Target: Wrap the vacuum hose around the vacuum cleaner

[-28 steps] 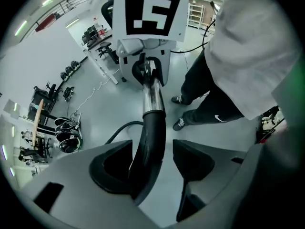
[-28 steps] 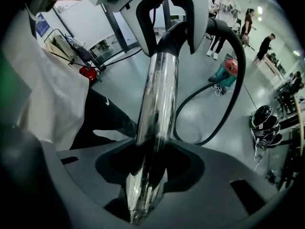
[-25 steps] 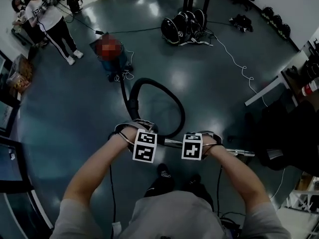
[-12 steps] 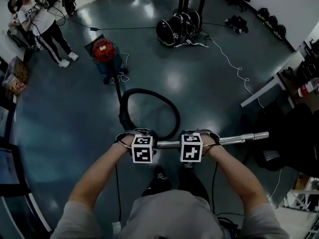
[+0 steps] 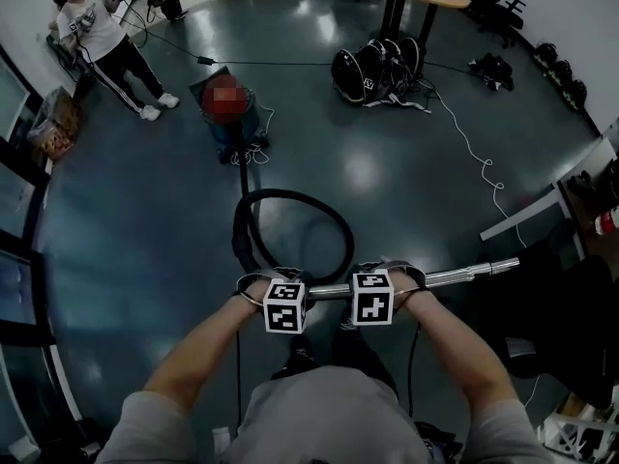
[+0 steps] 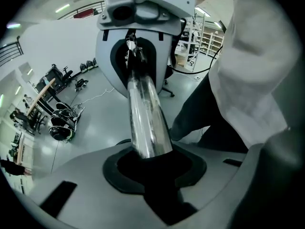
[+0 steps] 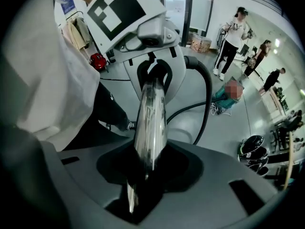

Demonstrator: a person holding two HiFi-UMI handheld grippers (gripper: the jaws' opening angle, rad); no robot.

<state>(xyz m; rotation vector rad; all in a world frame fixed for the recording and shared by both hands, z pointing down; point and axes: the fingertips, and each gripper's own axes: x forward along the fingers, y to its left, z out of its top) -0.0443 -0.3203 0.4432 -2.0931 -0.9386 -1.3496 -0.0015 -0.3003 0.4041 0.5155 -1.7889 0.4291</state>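
The vacuum hose [image 5: 290,193] is not yet wound. In the head view it leaves the vacuum cleaner [image 5: 239,129] and lies in one loose loop on the floor [image 5: 126,240], between the cleaner and the person, probably so that slack is gathered before it is carried over. On the side of the loop away from the cleaner, the left gripper [image 5: 282,296] and right gripper [image 5: 373,290] hold the metal wand [image 5: 455,276] level, side by side, which likely steadies the stiff end. The left gripper view shows its jaws, which have just been closing, clenched on the wand. The right gripper view shows that gripper clamped on the same wand, with the hose curving behind it toward the cleaner.
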